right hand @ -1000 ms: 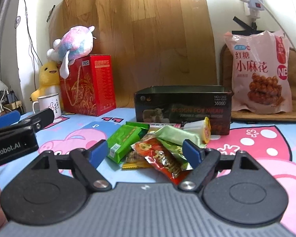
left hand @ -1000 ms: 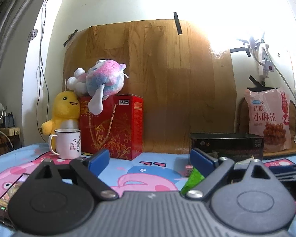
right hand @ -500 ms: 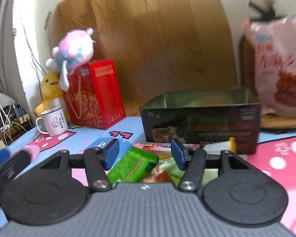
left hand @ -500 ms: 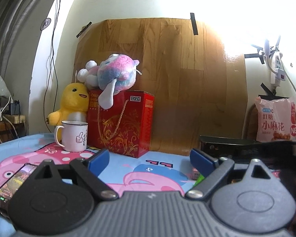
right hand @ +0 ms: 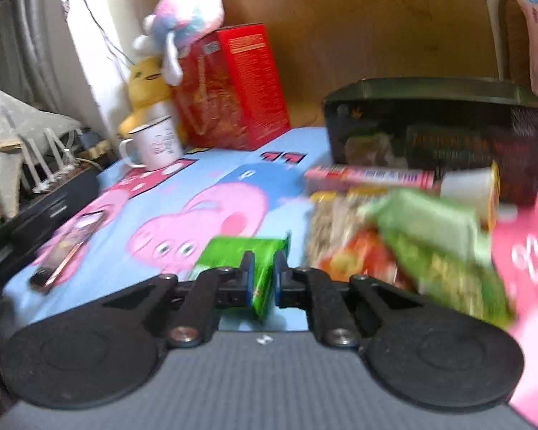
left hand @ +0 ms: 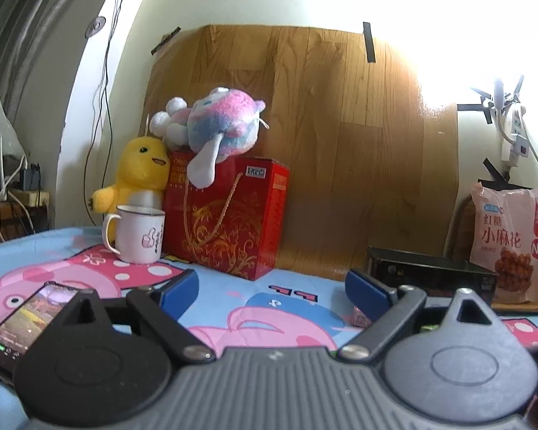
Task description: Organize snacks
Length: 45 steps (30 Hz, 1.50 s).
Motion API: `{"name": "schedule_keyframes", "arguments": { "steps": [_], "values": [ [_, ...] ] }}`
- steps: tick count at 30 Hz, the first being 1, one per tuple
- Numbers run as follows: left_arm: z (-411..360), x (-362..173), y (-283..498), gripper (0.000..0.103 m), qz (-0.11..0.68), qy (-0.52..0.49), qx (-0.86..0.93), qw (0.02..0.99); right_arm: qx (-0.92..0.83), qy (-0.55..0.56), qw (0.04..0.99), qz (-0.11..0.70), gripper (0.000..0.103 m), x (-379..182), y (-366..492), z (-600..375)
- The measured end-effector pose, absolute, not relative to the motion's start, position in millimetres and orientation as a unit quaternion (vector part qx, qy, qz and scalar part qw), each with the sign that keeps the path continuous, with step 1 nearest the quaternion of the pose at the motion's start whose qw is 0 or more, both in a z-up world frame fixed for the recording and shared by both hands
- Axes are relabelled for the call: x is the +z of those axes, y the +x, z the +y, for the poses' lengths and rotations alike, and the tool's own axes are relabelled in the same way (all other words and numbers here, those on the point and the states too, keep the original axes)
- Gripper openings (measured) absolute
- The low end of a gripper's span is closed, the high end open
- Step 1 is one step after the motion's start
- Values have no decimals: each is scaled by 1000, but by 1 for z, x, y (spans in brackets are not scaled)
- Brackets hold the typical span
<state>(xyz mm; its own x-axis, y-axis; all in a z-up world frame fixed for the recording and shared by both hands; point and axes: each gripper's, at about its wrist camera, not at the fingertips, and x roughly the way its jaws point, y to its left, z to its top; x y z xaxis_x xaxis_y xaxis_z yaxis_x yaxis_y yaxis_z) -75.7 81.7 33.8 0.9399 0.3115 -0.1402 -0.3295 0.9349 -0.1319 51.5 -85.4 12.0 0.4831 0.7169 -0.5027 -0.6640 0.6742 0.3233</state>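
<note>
My right gripper (right hand: 262,281) is shut on a bright green snack packet (right hand: 244,261) at its near end, low over the cartoon cloth. To its right lies a pile of snacks: a larger green packet (right hand: 437,247), an orange-red packet (right hand: 351,261), a pink stick box (right hand: 369,175) and a small white cup snack (right hand: 473,186). Behind the pile stands a dark open tin (right hand: 437,122), also in the left wrist view (left hand: 430,272). My left gripper (left hand: 272,288) is open and empty above the cloth.
A red gift box (left hand: 229,215) with a pink-blue plush (left hand: 218,122) on top, a yellow plush (left hand: 140,175) and a white mug (left hand: 140,233) stand at the back left. A phone (left hand: 25,319) lies at the left. A large pink snack bag (left hand: 509,240) leans at the back right.
My right gripper moved down and left onto the small green packet and shut on it. My left gripper swung a little to the left and stayed open.
</note>
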Motion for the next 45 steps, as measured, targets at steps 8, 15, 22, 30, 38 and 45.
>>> {"name": "schedule_keyframes", "arguments": {
  "steps": [8, 15, 22, 30, 38, 45],
  "values": [
    [81, 32, -68, 92, 88, -75, 150, 982, 395, 69, 859, 318, 14, 3, 6, -130],
    [83, 31, -65, 92, 105, -78, 154, 979, 358, 128, 868, 320, 40, 0, 15, -145],
    [78, 31, -65, 92, 102, -65, 151, 981, 352, 96, 880, 305, 42, 3, 8, -138],
    [77, 32, -66, 92, 99, -61, 147, 982, 350, 97, 881, 304, 46, 0, 9, -139],
    [78, 32, -67, 94, 97, -64, 143, 983, 348, 94, 882, 303, 48, 0, 9, -138],
    [78, 31, -67, 94, 97, -65, 142, 983, 346, 93, 884, 301, 48, 0, 8, -138]
  ]
}}
